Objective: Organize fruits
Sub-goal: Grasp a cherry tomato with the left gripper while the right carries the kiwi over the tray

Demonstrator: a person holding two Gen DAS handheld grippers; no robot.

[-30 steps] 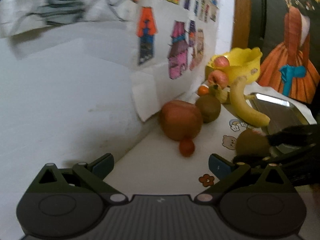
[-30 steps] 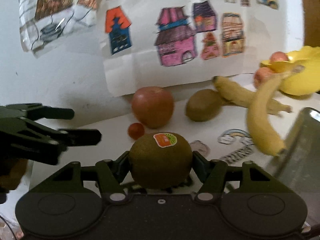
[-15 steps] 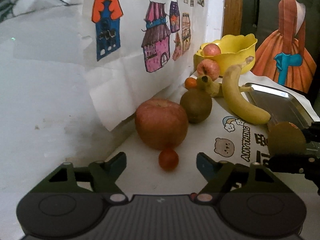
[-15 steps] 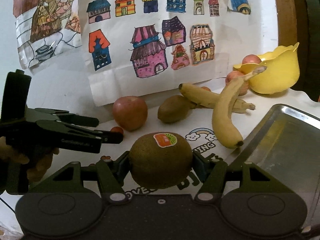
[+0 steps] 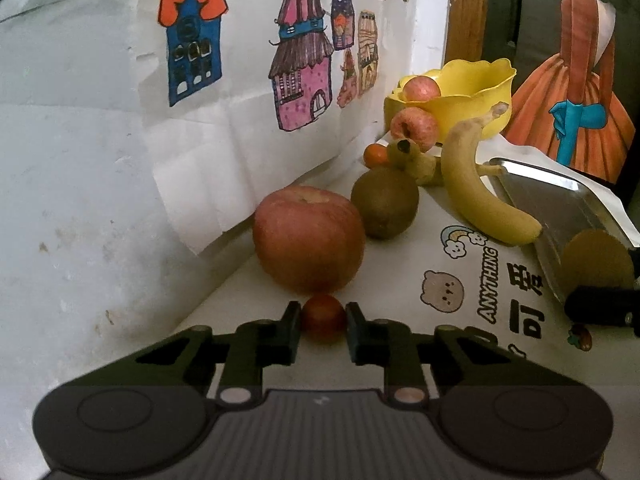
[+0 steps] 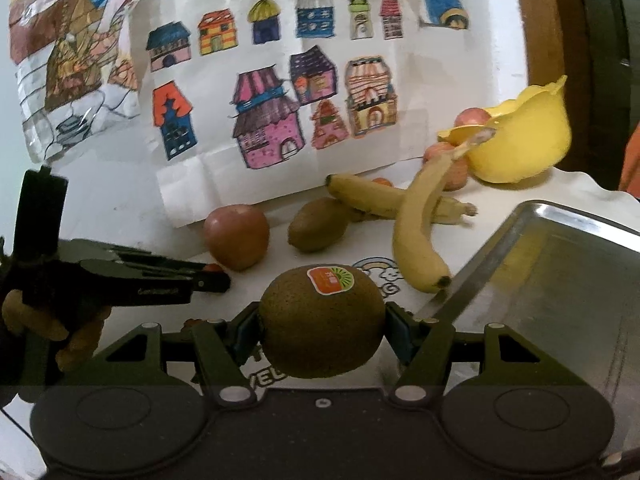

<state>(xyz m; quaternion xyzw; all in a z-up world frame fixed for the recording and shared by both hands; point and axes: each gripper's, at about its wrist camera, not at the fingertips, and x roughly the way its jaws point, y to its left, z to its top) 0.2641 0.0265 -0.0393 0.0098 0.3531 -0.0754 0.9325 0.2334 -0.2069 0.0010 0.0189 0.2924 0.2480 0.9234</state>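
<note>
My left gripper [image 5: 323, 330] is shut on a small red cherry tomato [image 5: 323, 316] that rests on the table just in front of a large red apple [image 5: 309, 237]. Behind the apple lie a kiwi [image 5: 385, 202], two bananas [image 5: 478, 188] and a small orange fruit [image 5: 375, 155]. My right gripper [image 6: 322, 330] is shut on a stickered kiwi [image 6: 322, 320], held above the table beside the metal tray [image 6: 560, 280]. The left gripper [image 6: 208, 278] also shows from the side in the right wrist view, next to the apple [image 6: 237, 236].
A yellow bowl [image 5: 460, 102] holding an apple stands at the back, with another apple [image 5: 414, 128] in front of it. Paper drawings hang on the white wall [image 5: 80, 160] along the table's left edge. A printed mat [image 5: 480, 280] covers the table.
My left gripper moved forward and closed on the cherry tomato. My right gripper carried its kiwi nearer to the tray.
</note>
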